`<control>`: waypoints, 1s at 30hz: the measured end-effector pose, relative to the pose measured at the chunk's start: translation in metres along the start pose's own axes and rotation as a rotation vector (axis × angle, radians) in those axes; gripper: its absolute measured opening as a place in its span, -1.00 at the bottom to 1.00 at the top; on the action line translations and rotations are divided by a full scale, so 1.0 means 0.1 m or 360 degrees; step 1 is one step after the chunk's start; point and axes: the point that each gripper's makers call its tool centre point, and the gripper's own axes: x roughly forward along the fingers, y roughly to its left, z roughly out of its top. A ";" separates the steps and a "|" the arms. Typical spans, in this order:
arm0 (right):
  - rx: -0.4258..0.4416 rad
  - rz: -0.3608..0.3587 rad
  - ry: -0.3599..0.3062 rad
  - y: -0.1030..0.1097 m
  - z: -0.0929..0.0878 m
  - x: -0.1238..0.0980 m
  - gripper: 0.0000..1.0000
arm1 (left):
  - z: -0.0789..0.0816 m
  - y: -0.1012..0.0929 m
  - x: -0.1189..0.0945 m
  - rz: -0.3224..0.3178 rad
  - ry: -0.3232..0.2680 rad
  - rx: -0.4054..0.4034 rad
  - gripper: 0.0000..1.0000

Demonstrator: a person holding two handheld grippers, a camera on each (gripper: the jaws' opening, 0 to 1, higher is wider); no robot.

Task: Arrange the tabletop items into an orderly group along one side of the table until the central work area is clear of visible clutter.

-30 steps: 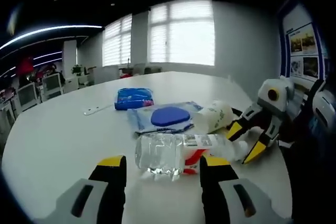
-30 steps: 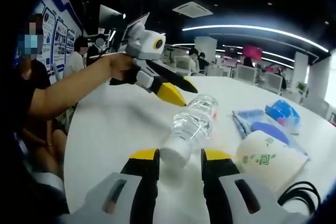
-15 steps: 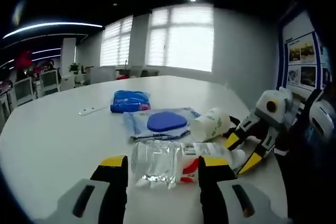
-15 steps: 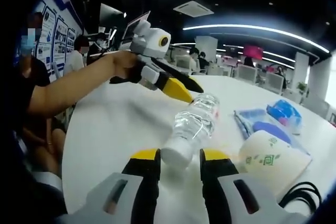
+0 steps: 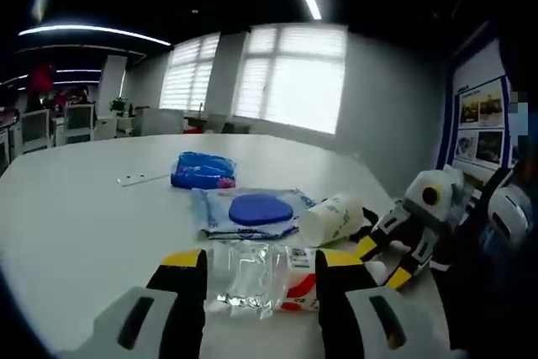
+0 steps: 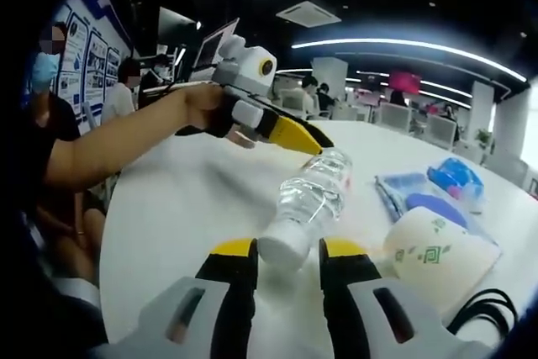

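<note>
Clear plastic bottle [image 5: 262, 275] lies crosswise low in frame between the left gripper's [image 5: 259, 265] spread, unclosed jaws; the right gripper [image 6: 285, 254] brackets its cap, released.

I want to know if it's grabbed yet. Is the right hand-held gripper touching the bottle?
Cannot tell. In the right gripper view the bottle's cap end sits between the right hand-held gripper's open yellow-tipped jaws, but no clear contact or gap shows.

Tabletop items lying grouped on the white table [image 5: 76, 199].

A clear plastic bottle [image 5: 261, 273] with a red-and-white label is lying on its side, its white cap [image 6: 282, 250] pointing toward the table edge. Beside it, a white paper roll [image 5: 330, 218] printed with green marks is resting tipped over. A flat clear pouch [image 5: 252, 208] holding a blue oval is lying behind them, with a blue packet [image 5: 200, 171] farther back.
</note>
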 end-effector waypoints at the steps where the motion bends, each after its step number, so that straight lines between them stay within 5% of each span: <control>1: 0.0004 -0.0001 -0.0003 0.00 0.00 0.00 -0.47 | 0.00 0.00 0.00 0.0000 0.0000 -0.0003 0.02; 11: 0.0035 0.0005 -0.0003 0.00 -0.01 -0.01 -0.49 | -0.08 0.09 0.02 0.0037 0.0059 -0.0048 0.02; 30: 0.0080 -0.0021 -0.0029 -0.03 -0.01 -0.03 -0.56 | -0.08 0.11 -0.01 0.0030 0.0016 -0.0119 -0.01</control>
